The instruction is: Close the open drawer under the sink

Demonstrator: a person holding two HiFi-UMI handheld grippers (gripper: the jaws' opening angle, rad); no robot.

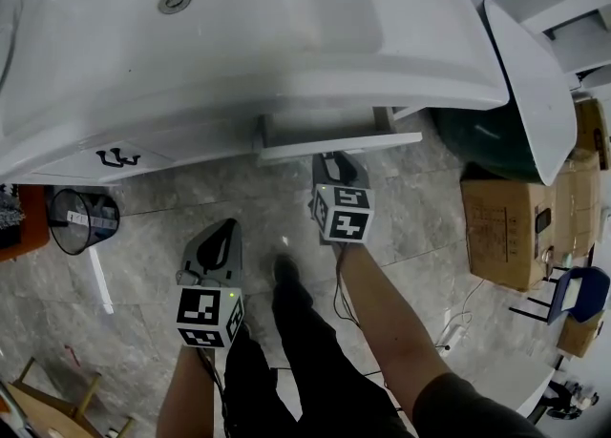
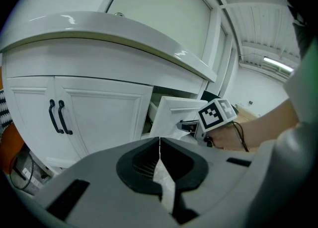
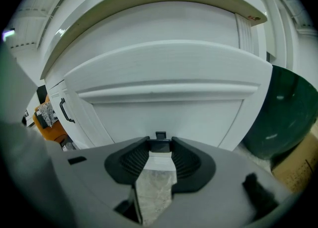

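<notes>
Your right gripper (image 1: 332, 163) is up against the front of the open drawer (image 1: 382, 141), which juts out from the vanity below the sink (image 1: 286, 35). Only the right gripper view shows its grip: the jaws are narrowly parted and pinch a small dark handle (image 3: 160, 135) on the drawer front. Your left gripper (image 1: 225, 231) hangs well back over the floor. Its own view shows its jaws pressed together on nothing, and also the cabinet doors (image 2: 99, 117) left of the drawer.
</notes>
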